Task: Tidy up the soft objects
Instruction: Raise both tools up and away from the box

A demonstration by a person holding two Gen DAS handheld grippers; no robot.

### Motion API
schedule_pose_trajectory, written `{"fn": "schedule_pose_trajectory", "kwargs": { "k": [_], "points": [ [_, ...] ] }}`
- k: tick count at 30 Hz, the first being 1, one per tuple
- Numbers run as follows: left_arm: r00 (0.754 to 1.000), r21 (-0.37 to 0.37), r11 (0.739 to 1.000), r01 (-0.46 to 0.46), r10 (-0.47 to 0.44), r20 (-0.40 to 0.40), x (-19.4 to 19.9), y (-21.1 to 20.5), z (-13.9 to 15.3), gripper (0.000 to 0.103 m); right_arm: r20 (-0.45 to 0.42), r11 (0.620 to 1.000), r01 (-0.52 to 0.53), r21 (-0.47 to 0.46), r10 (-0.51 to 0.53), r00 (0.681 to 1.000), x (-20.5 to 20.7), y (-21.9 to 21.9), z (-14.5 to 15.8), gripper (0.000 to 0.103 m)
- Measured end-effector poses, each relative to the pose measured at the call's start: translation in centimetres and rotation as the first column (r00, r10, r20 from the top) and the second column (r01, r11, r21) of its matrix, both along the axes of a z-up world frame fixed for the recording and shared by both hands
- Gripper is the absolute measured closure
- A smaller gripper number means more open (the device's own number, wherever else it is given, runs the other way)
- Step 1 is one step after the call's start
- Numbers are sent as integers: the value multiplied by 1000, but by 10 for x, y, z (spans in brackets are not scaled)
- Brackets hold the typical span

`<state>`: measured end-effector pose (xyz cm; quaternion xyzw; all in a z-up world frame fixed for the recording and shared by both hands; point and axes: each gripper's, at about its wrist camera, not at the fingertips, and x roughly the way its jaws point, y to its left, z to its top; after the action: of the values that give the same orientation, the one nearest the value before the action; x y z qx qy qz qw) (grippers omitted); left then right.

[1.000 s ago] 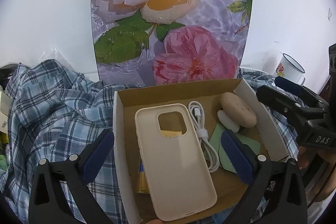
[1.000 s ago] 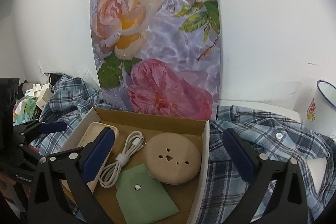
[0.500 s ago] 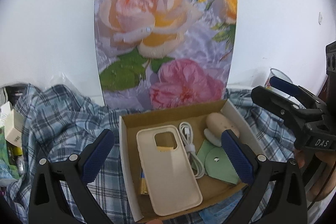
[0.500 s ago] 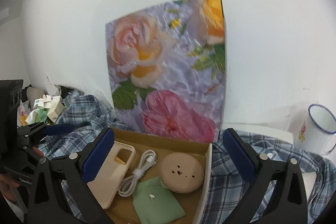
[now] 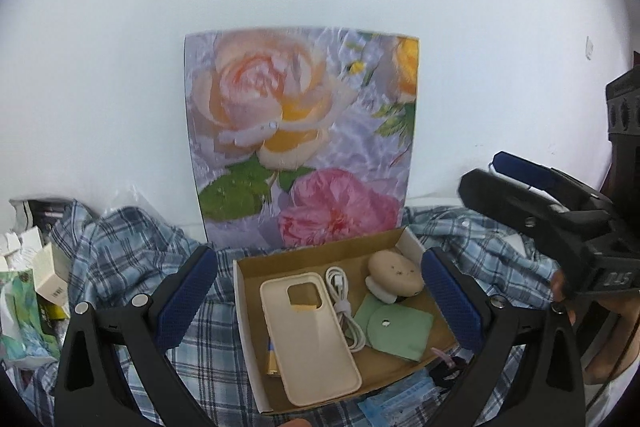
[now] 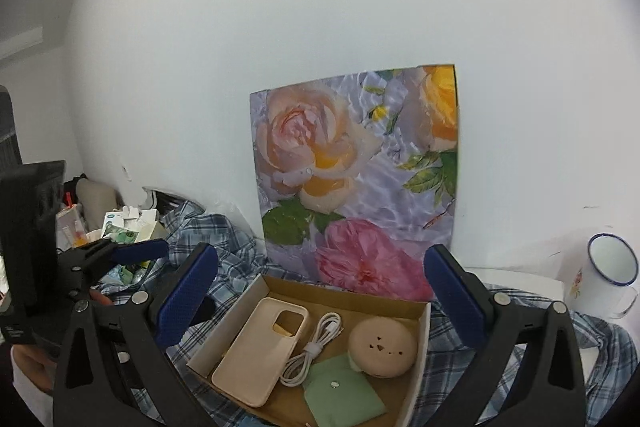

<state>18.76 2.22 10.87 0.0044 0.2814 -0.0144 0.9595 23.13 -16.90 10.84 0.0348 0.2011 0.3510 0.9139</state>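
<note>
A shallow cardboard box (image 5: 250, 327) (image 6: 420, 347) lies on a blue plaid shirt (image 5: 120, 259) (image 6: 500, 339). In it lie a beige phone case (image 5: 308, 335) (image 6: 260, 347), a white coiled cable (image 5: 344, 303) (image 6: 316, 347), a green snap pouch (image 5: 396, 323) (image 6: 340, 395) and a round beige soft toy (image 5: 394, 273) (image 6: 382, 347). My left gripper (image 5: 318, 301) is open and empty, held above and in front of the box. My right gripper (image 6: 320, 301) is open and empty, also held back above the box. It also shows in the left wrist view (image 5: 540, 203).
A floral rose panel (image 5: 304, 147) (image 6: 360, 179) leans on the white wall behind the box. A white enamel mug (image 6: 608, 275) stands at the right. Small cartons and clutter (image 5: 32, 283) (image 6: 120, 227) lie at the left. A blue packet (image 5: 400, 403) lies before the box.
Both grippers have drawn back and up from the box, so it looks smaller and lower in both views. Both stayed open. The things in the box have not moved.
</note>
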Motion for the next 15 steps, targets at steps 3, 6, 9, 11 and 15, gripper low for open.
{"fn": "schedule_pose_trajectory", "kwargs": {
  "k": [3, 6, 9, 11, 15],
  "points": [
    [1000, -13, 1000, 16, -15, 27, -8, -2, 16, 0, 32, 1000, 22, -13, -21, 999, -9, -4, 13, 0],
    [997, -9, 1000, 24, -24, 68, -16, -5, 35, 0, 46, 1000, 22, -5, -21, 999, -18, -12, 29, 0],
    [995, -13, 999, 34, -33, 98, -28, -9, 51, 0, 83, 999, 35, -26, -33, 996, -34, -21, 49, 0],
    [992, -15, 999, 42, -40, 116, -39, -11, 59, 0, 119, 998, 44, -49, -38, 992, -48, -27, 61, 0],
    [990, -18, 999, 44, -41, 136, -61, -15, 70, 0, 144, 999, 29, -29, -25, 989, -75, -43, 79, 0]
  ]
}}
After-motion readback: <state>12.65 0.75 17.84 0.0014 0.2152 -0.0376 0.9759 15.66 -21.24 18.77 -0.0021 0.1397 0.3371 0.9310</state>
